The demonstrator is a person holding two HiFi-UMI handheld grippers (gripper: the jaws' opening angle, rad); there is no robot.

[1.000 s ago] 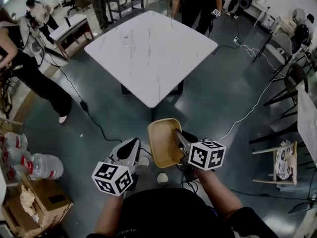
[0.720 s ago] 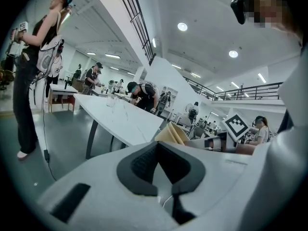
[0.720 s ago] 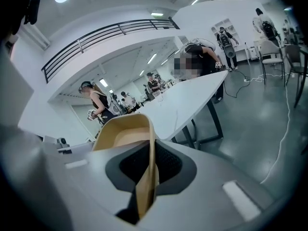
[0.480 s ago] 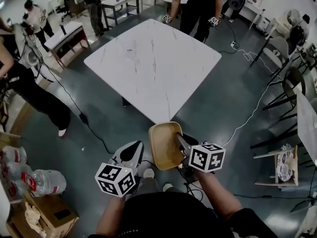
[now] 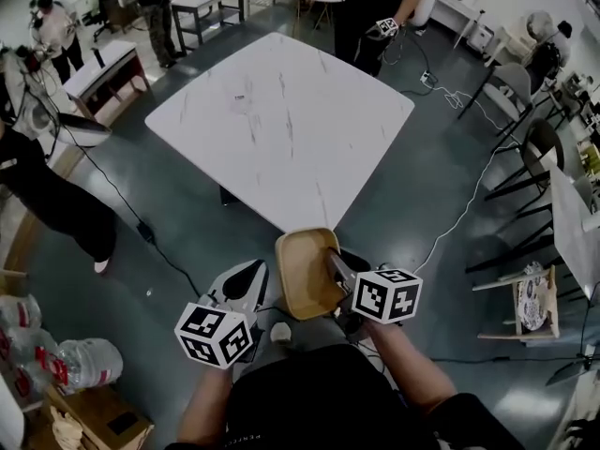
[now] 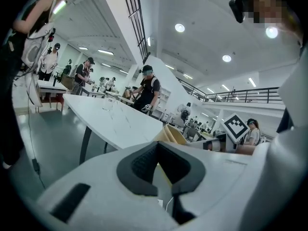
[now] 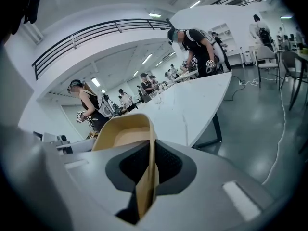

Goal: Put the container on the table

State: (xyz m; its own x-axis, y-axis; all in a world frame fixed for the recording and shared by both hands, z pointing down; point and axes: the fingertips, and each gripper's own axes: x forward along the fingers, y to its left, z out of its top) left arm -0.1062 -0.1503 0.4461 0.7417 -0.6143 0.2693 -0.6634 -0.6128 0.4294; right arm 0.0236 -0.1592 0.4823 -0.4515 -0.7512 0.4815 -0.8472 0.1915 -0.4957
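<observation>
A tan, rounded-square container (image 5: 302, 272) hangs over the floor just short of the near corner of the white marble table (image 5: 281, 120). My right gripper (image 5: 335, 261) is shut on the container's right wall. In the right gripper view that thin wall (image 7: 147, 177) stands pinched between the dark pads, with the container's hollow (image 7: 127, 134) ahead and the table (image 7: 192, 105) beyond. My left gripper (image 5: 246, 275) is beside the container on its left, apart from it, shut on nothing. The left gripper view shows the container (image 6: 173, 134) past the closed jaws.
People stand round the table's far and left sides. A small clear object (image 5: 239, 97) lies on the tabletop. Cables (image 5: 459, 214) trail over the grey floor. Chairs (image 5: 539, 148) stand at right; water bottles (image 5: 80, 359) and a cardboard box at lower left.
The table has come nearer in the head view: its near corner now lies right at the container's far rim. Both grippers keep their hold and spacing.
</observation>
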